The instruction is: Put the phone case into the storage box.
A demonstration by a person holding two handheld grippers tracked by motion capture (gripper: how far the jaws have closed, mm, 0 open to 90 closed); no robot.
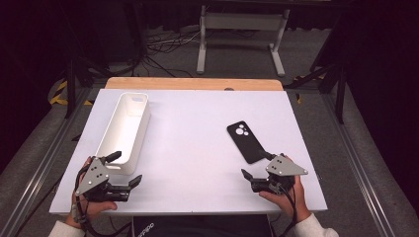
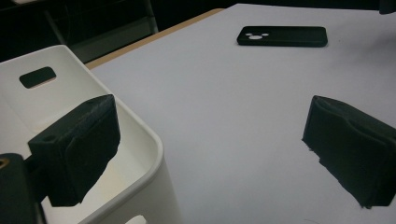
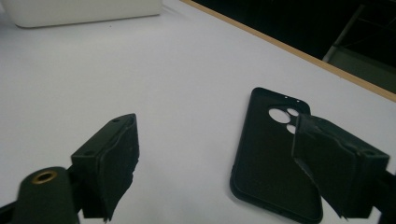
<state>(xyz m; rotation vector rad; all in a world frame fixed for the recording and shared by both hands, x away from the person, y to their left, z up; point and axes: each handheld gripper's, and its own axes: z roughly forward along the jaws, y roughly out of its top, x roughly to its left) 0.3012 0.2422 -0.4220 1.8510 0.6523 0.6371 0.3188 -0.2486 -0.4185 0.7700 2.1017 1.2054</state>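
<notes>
A black phone case (image 1: 246, 141) lies flat on the white table (image 1: 197, 133), right of centre, its camera holes at the far end. My right gripper (image 1: 257, 166) stands open at the case's near end; in the right gripper view one jaw hangs over the case (image 3: 271, 163) and nothing is between the jaws. A long white bin (image 1: 126, 129) stands on the left side. Near its front end my left gripper (image 1: 127, 169) is open and holds nothing. In the left gripper view one jaw sits over the bin's rim (image 2: 154, 140), and the case (image 2: 282, 36) lies far off.
A wooden strip (image 1: 193, 83) edges the table's far side. Beyond it are a white stand (image 1: 240, 34) and cables on the grey floor. Metal rails run along both sides of the table.
</notes>
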